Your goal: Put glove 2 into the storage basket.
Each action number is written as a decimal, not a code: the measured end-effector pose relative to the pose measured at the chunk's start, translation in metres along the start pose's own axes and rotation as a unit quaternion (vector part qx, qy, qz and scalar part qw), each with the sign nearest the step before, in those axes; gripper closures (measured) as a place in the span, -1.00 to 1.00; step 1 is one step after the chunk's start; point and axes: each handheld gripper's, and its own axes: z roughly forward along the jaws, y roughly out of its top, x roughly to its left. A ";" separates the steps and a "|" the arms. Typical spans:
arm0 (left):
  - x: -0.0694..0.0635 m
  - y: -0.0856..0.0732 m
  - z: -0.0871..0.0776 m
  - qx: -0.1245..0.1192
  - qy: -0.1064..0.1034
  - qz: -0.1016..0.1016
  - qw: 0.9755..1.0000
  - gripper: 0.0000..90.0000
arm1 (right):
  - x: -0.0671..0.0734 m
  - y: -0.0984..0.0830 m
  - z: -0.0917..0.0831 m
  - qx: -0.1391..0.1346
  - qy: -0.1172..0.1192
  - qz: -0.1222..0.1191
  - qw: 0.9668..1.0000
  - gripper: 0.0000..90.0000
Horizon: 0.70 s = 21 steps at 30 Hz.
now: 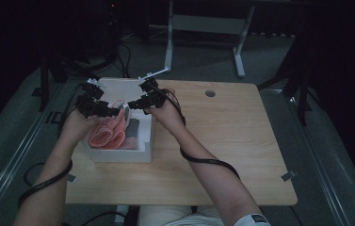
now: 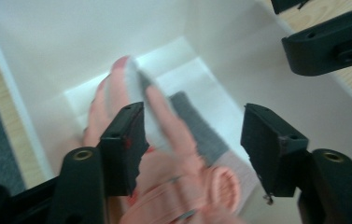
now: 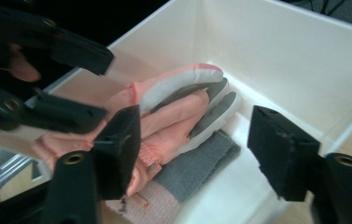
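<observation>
Gloves: pink gloves (image 3: 173, 112) are laid inside the white box (image 1: 142, 153).
Left gripper (image 2: 190, 140): jaws parted, nothing held.
Right gripper (image 3: 197, 149): likewise empty.
Advice: both should be lifted straight clear.

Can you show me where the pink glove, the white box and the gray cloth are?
pink glove (image 3: 173, 116), right gripper view, on its fingers.
white box (image 1: 123, 155), high view, on its near outer wall.
gray cloth (image 3: 197, 163), right gripper view, on its middle, beside the glove.
</observation>
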 end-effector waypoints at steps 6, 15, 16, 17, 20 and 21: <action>-0.023 0.012 0.005 -0.011 -0.015 0.017 1.000 -0.76 | -0.011 -0.007 -0.024 -0.021 0.015 -0.007 1.000 -0.55; -0.057 0.027 0.005 -0.051 -0.051 0.047 0.996 -0.99 | -0.033 -0.025 -0.050 -0.018 0.015 -0.010 1.000 -0.59; -0.062 0.029 0.005 -0.058 -0.049 0.054 0.996 -0.99 | -0.035 -0.027 -0.053 -0.017 0.012 -0.013 1.000 -0.59; -0.066 0.030 0.005 -0.064 -0.047 0.058 0.995 -0.99 | -0.036 -0.030 -0.057 -0.016 0.011 -0.014 1.000 -0.60; -0.079 0.034 0.007 -0.068 -0.058 0.076 0.993 -0.99 | -0.043 -0.037 -0.066 -0.012 0.002 -0.022 1.000 -0.60; -0.083 0.035 0.008 -0.068 -0.060 0.080 0.993 -0.99 | -0.046 -0.039 -0.068 -0.011 0.002 -0.020 1.000 -0.60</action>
